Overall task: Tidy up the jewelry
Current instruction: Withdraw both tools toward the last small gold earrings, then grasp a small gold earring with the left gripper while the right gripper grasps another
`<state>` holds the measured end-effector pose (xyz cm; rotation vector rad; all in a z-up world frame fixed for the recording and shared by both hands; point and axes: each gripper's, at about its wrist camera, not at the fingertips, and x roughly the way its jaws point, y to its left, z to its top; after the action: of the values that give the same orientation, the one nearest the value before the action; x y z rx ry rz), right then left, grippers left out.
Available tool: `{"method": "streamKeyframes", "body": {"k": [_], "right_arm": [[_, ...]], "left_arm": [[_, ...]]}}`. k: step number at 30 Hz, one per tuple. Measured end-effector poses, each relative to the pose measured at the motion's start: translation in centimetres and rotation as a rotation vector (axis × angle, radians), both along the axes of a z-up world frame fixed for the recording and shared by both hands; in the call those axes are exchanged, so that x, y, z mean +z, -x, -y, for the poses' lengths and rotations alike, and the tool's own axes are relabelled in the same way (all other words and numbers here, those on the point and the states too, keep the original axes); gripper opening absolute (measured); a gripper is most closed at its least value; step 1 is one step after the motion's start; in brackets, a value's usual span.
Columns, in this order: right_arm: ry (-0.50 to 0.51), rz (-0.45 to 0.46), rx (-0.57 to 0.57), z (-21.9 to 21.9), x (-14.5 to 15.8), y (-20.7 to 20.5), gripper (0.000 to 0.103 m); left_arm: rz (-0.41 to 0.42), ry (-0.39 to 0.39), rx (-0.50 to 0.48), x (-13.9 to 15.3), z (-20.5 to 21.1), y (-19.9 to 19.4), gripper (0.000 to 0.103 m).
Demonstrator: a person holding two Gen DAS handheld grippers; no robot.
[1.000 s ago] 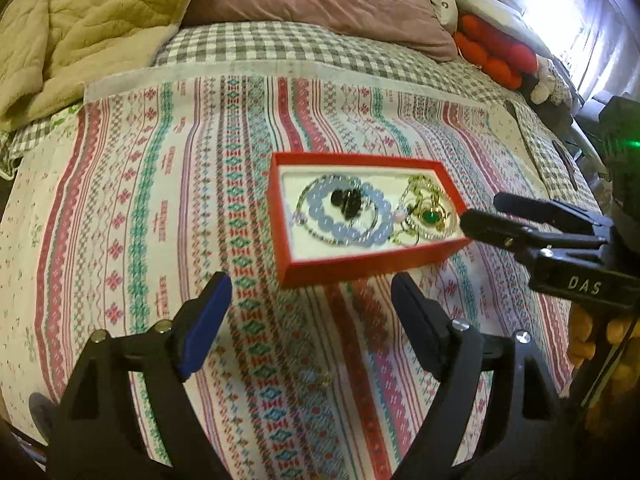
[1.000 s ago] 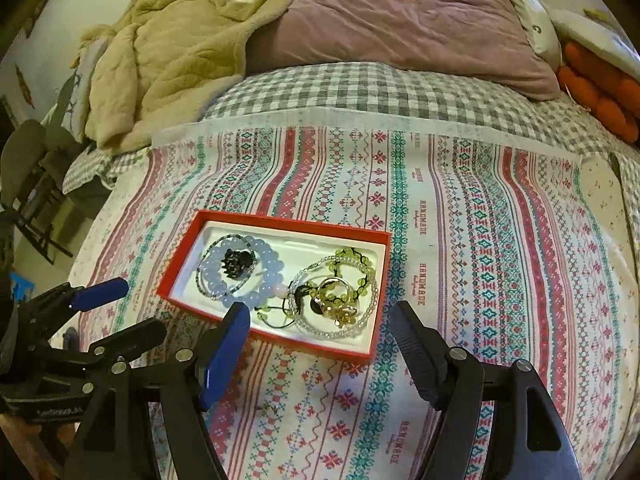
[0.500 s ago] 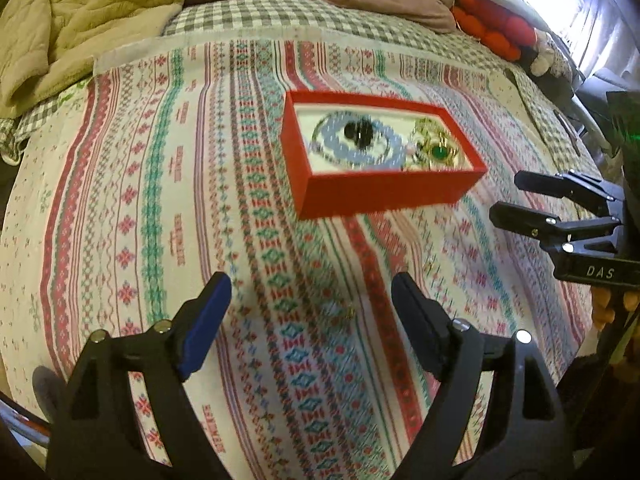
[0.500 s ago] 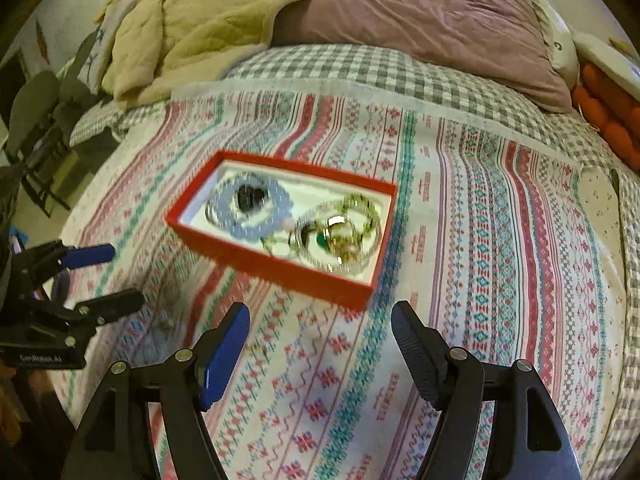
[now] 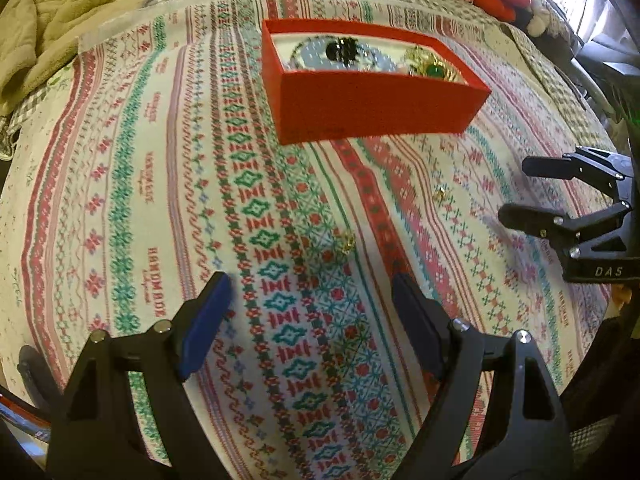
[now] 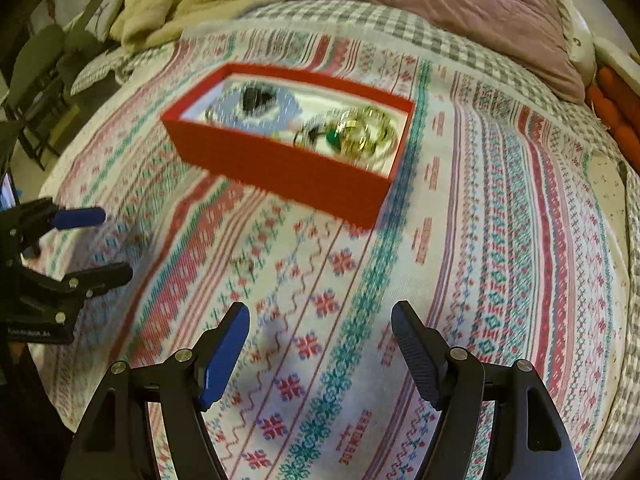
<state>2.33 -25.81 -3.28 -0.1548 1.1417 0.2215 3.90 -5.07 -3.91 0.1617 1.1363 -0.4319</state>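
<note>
Red jewelry box (image 5: 372,100) is seen on the patterned bedspread (image 5: 140,200), holding a pale blue bead bracelet (image 6: 280,106) and gold pieces with a green stone (image 6: 352,136). 2 small gold items (image 5: 347,242) lie loose on the cloth in front of the box. Left gripper (image 5: 312,320) and right gripper (image 6: 320,344) are both held wide apart, nothing gripped, short of the box.

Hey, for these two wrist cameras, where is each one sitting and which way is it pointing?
Left wrist: on the left hand-held gripper, low over the patterned bedspread, facing the red jewelry box; own open fingers show, right hand-held gripper at right.
Right wrist: on the right hand-held gripper, facing the box from its right; own open fingers show, left hand-held gripper at left.
Shared: box, bedspread, both grippers.
</note>
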Motion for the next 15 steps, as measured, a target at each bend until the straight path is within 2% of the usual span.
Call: {"method": "streamKeyframes", "body": {"k": [6, 15], "right_arm": [[0.013, -0.048, 0.003, 0.1, -2.2, 0.4, 0.076], [0.002, -0.024, -0.012, -0.1, -2.8, 0.1, 0.091]], "left_arm": [[0.051, -0.002, -0.038, -0.2, 1.0, 0.6, 0.082], [0.077, 0.08, -0.074, -0.7, 1.1, 1.0, 0.082]]}}
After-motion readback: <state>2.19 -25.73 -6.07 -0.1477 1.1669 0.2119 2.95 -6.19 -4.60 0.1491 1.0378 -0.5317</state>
